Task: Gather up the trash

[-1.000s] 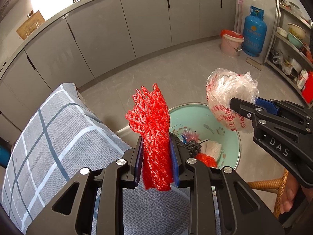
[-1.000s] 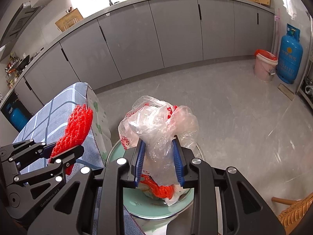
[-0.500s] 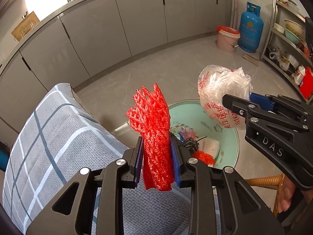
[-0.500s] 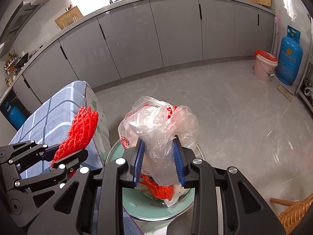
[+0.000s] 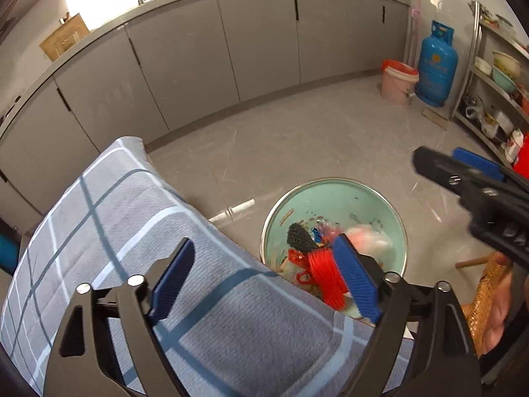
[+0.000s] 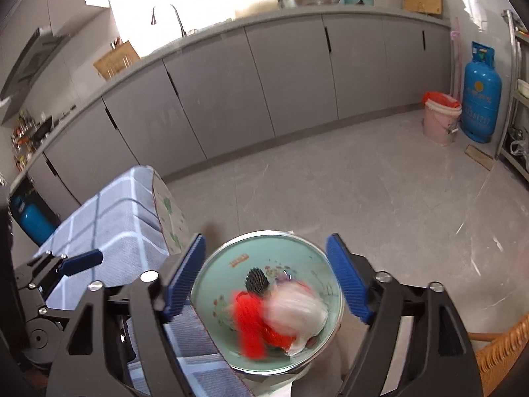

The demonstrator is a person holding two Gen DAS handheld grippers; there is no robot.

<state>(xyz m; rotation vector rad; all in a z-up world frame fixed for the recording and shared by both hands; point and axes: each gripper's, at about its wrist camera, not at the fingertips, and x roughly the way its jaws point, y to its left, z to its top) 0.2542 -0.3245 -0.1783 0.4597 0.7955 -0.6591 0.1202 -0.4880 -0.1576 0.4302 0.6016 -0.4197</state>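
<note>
Both claws have just been opening and now stand wide apart with nothing between their blue pads. The left claw [image 5: 264,274] hangs over the edge of a bench covered in a grey checked cloth [image 5: 125,225], its right pad reaching out above a mint-green basin [image 5: 390,218] that sits lower down beside the bench. In the basin lies the red mesh net [image 5: 325,274], next to a dark mesh piece [image 5: 299,236] and a crumpled clear plastic bag [image 5: 370,238]. The right claw [image 6: 266,278] is directly above the same basin [image 6: 215,281], whose rim shows between its spread pads; the net [image 6: 251,321] and the bag [image 6: 297,311] appear blurred inside it, the bag lying partly over the net. The right claw shows at the right edge of the left wrist view, apart from the left one.
</note>
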